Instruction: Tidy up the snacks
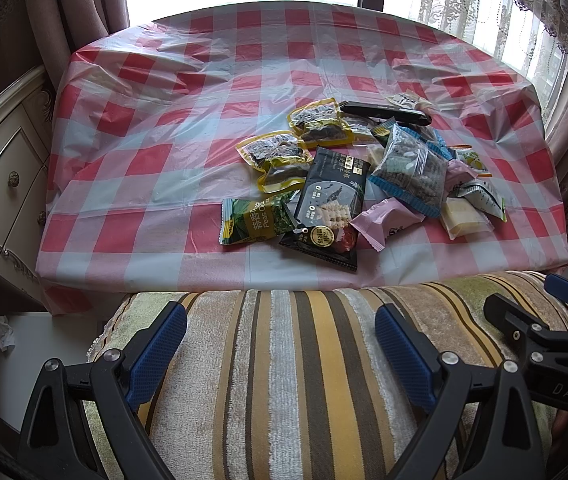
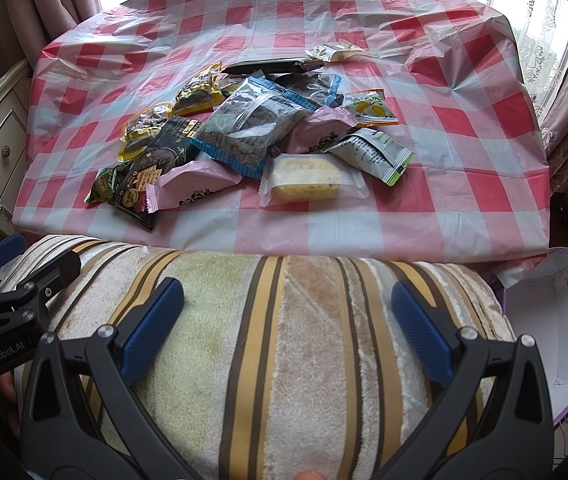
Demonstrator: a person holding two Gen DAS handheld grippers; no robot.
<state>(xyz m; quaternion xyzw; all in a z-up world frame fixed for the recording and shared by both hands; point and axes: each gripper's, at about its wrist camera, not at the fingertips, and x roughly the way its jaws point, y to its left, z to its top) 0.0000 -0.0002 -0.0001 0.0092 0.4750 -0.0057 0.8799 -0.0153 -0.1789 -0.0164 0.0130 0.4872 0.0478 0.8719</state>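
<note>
Snacks (image 2: 243,132): heaped packets on checked tablecloth (image 2: 464,184)
Left gripper (image 1: 279,354): wide, empty, over striped cushion (image 1: 304,380)
Right gripper (image 2: 288,326): wide, empty

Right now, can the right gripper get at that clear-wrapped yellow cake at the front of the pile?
Probably yes. The right gripper is open and empty over the striped cushion, and the yellow cake lies at the pile's near edge with nothing on top and only bare tablecloth in front.
</note>
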